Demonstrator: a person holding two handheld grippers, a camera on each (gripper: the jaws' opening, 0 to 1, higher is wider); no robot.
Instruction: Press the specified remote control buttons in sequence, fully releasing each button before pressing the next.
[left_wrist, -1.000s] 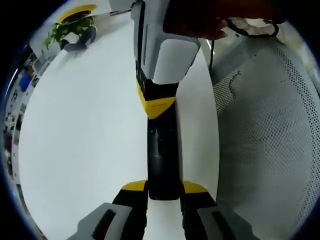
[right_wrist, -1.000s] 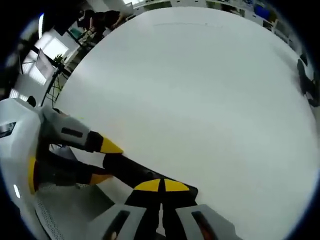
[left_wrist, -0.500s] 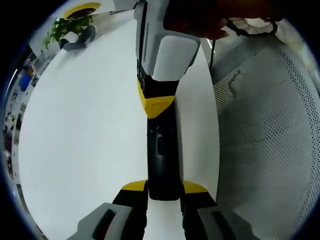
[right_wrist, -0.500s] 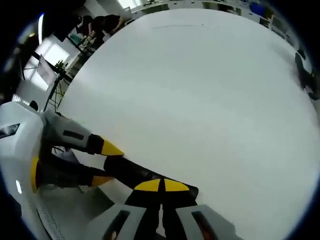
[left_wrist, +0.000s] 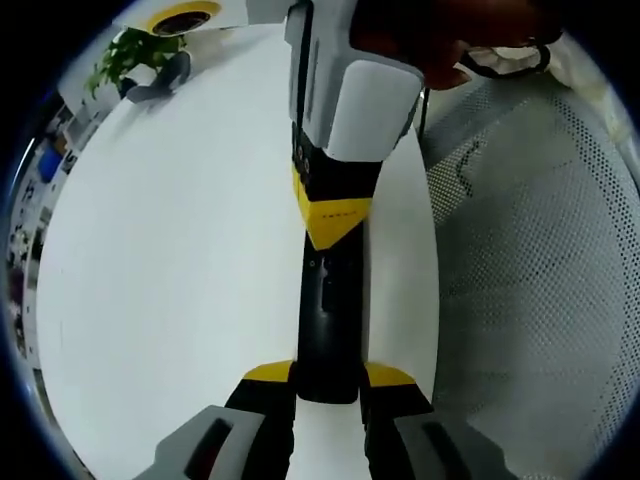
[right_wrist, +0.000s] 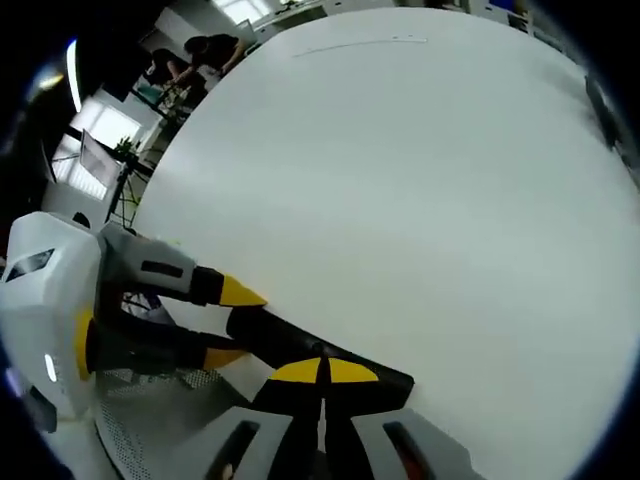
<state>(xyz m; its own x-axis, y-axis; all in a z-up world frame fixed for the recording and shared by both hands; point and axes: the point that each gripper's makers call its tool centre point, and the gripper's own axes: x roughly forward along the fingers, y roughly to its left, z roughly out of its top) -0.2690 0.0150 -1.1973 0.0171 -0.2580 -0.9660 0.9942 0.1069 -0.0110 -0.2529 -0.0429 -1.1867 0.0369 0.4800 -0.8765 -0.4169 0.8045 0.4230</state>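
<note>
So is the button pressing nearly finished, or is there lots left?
The pictures can't show how many presses are done. In hand: the left gripper holds the black remote by one end over the white table, and the right gripper, jaws shut, has its tips on the remote's top. Still left: lifting off fully before any next press.

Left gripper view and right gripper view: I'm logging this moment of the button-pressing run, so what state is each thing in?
Slim black remote control: lying flat on the white table, near end clamped.
Left hand-held gripper: shut on the remote's near end.
Right hand-held gripper: jaws shut, tips over the remote's far end; contact cannot be told.
Potted green plant: upright at the table's far edge.
</note>
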